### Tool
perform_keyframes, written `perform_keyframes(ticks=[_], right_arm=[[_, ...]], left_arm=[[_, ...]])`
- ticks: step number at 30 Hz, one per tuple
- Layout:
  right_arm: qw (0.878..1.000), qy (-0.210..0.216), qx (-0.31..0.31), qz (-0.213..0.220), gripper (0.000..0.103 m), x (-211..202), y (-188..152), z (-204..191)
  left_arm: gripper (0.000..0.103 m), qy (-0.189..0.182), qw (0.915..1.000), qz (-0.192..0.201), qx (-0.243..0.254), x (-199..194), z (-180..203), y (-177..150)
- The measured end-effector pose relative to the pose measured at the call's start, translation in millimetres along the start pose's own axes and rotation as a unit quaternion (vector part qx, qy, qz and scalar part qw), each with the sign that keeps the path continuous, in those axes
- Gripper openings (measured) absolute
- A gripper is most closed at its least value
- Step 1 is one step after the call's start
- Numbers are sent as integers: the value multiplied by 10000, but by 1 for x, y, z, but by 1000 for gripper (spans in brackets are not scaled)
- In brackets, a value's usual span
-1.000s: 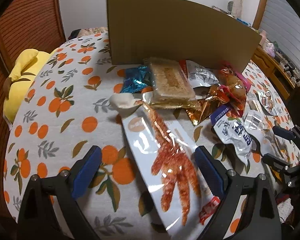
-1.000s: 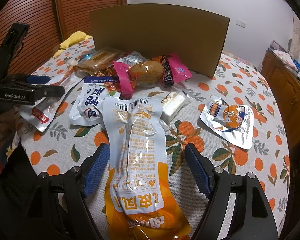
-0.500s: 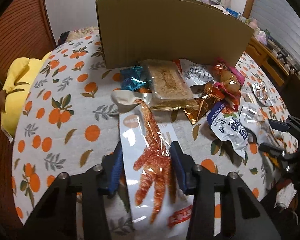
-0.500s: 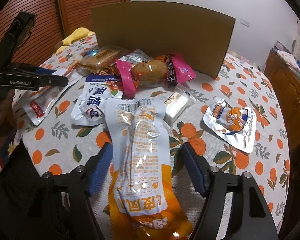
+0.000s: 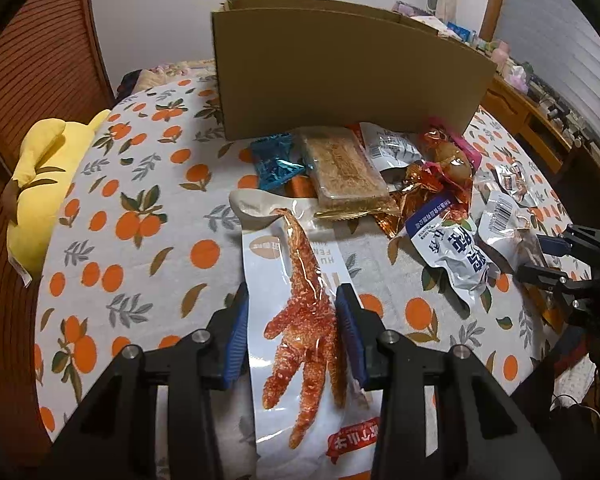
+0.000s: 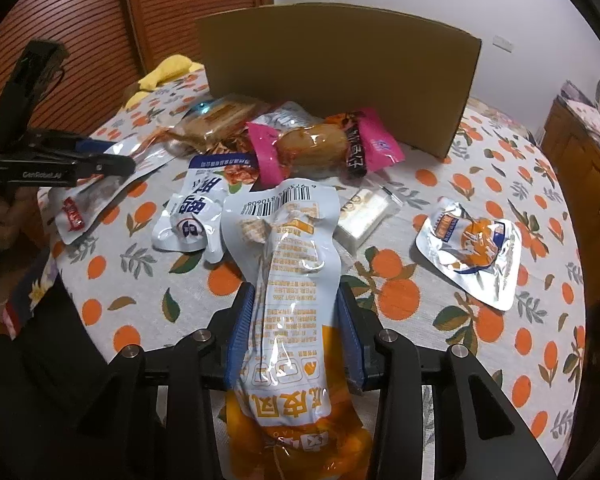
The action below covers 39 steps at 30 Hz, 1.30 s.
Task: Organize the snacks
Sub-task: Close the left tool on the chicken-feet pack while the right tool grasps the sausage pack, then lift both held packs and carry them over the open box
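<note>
Across the round table's orange-print cloth (image 5: 148, 216), the biggest thing I see is the open cardboard box (image 5: 340, 76) standing at the far side, with the snack pile heaped just in front of it: a flat golden cake slab (image 5: 344, 168), a pink-wrapped bun (image 6: 312, 148) and a blue-and-white pouch (image 5: 456, 252). Nearer me lie the two packets I am working on. A second ago both tools stood wide around them; now both have come in. My left gripper (image 5: 296, 332) is nearly done closing, its blue pads touching the sides of the chicken-foot packet (image 5: 300, 320), which looks slightly lifted at my end. My right gripper (image 6: 296, 336) is closing too, its pads pressing the crinkled edges of the white-and-orange packet (image 6: 296, 280), whose far end rests on the cloth beside a small white wafer pack (image 6: 364, 212). I judge both pickups secured or close to it, so carrying them toward the box comes next. Thin foil may slip.
</note>
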State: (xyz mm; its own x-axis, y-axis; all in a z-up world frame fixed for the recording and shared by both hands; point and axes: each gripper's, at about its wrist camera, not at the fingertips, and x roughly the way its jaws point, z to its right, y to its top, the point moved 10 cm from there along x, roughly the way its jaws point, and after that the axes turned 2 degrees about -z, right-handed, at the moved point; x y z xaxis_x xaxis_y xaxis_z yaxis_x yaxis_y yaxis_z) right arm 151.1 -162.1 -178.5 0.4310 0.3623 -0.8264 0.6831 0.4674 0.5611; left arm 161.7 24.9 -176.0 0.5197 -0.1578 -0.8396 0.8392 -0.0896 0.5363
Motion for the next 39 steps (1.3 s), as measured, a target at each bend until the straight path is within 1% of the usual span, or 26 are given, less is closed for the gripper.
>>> perform_keyframes(ticks=[4, 6, 8, 10, 12, 13, 15, 16, 20, 28, 34, 39], right_arm=[[9999, -4, 50, 101, 40, -5, 1, 1], [9999, 6, 68, 151, 40, -8, 2, 1], [9998, -12, 61, 174, 40, -10, 3, 1], [9998, -16, 37, 178, 40, -11, 3, -1], [9998, -4, 23, 195, 40, -12, 3, -3], [9998, 3, 21, 198, 40, -12, 4, -4], [9998, 10, 8, 203, 40, -12, 4, -5], [9998, 15, 4, 198, 40, -12, 4, -6], [9998, 14, 12, 205, 40, -13, 4, -6], [9995, 3, 82, 320, 40, -18, 9, -1], [9989, -17, 105, 449, 40, -26, 17, 1], [9983, -34, 153, 567, 40, -33, 26, 3]], left_arm=[[40, 44, 10000, -41, -76, 1, -10, -5], [41, -33, 9999, -92, -131, 3, -14, -5], [43, -34, 9998, -152, -122, 4, -15, -5], [49, 14, 9996, -288, -63, 10, -15, -6], [50, -81, 9994, -311, -85, 11, -15, -4], [50, -100, 9994, -319, -118, 11, -16, -3], [44, -145, 9993, -319, -117, 11, -17, -2], [40, -173, 9994, -302, -87, 10, -16, -2], [38, -17, 9997, -213, 154, 6, -13, -5], [38, -98, 9999, 117, -35, -16, -20, -6], [38, -104, 9993, 355, -30, -36, -19, 3], [38, -186, 9978, 634, 18, -55, -10, 21]])
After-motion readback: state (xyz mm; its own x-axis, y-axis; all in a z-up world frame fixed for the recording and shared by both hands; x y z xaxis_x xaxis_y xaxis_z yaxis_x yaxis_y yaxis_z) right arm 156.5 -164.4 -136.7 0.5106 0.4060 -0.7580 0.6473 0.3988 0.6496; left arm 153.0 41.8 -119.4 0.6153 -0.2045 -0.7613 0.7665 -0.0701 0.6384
